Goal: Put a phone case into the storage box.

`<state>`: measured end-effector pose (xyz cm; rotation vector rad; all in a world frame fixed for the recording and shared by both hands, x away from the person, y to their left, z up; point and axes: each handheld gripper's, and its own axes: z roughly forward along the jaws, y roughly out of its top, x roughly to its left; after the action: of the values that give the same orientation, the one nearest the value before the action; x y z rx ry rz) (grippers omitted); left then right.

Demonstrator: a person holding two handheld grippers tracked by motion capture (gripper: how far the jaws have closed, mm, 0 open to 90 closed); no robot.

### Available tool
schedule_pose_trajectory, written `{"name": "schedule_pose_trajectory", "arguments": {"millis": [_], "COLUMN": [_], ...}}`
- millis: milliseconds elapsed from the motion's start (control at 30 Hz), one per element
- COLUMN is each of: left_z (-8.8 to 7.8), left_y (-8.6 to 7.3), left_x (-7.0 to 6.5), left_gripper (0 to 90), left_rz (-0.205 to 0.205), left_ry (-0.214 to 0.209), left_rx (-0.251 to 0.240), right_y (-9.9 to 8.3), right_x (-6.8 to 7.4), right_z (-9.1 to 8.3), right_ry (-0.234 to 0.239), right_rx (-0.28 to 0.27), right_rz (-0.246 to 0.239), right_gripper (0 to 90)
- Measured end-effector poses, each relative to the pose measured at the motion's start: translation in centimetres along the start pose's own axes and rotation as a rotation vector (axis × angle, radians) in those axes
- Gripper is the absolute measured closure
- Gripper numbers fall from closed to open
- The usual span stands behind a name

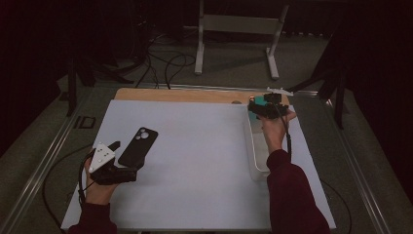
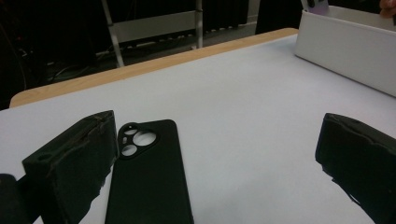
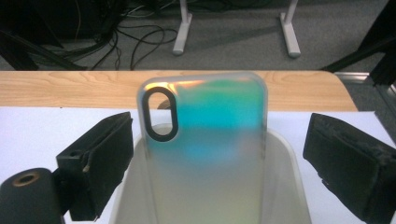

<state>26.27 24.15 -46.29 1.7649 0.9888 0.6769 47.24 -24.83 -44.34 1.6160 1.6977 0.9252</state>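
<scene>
A black phone case (image 1: 139, 146) lies flat on the white mat, camera cutouts at its far end. My left gripper (image 1: 127, 157) is open around its near end; in the left gripper view the black case (image 2: 149, 177) lies beside the left jaw, with bare mat between it and the right jaw, and the left gripper (image 2: 219, 140) holds nothing. An iridescent translucent phone case (image 3: 210, 135) stands on end in a white bin (image 3: 285, 154). My right gripper (image 3: 219, 144) is open, its jaws on either side of that case and apart from it. From above, the right gripper (image 1: 262, 108) hovers at the bin's far end by the teal case (image 1: 257, 102).
The long white bin (image 1: 253, 153) sits at the mat's right side, also seen as the bin (image 2: 345, 51) from the left gripper. A wooden table edge (image 1: 185, 94) runs along the back. Beyond it are a metal stand (image 1: 238, 29) and floor cables (image 1: 165, 63).
</scene>
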Motion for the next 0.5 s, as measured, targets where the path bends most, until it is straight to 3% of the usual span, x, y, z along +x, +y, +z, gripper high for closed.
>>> {"name": "schedule_pose_trajectory", "arguments": {"millis": [300, 500], "left_z": [0.0, 0.1], "left_y": [0.0, -0.1], "left_x": [0.1, -0.1], "left_gripper": [0.0, 0.0], "left_rz": [-0.001, 0.003], "left_ry": [0.010, 0.011], "left_rx": [0.006, 0.012], "right_y": [0.0, 0.0], "right_x": [0.4, 1.2], "right_z": [-1.5, -3.4], "right_ry": [0.050, 0.124], "right_rx": [0.016, -0.014], "right_rz": [-0.050, -0.044], "right_gripper": [8.3, 8.2]}}
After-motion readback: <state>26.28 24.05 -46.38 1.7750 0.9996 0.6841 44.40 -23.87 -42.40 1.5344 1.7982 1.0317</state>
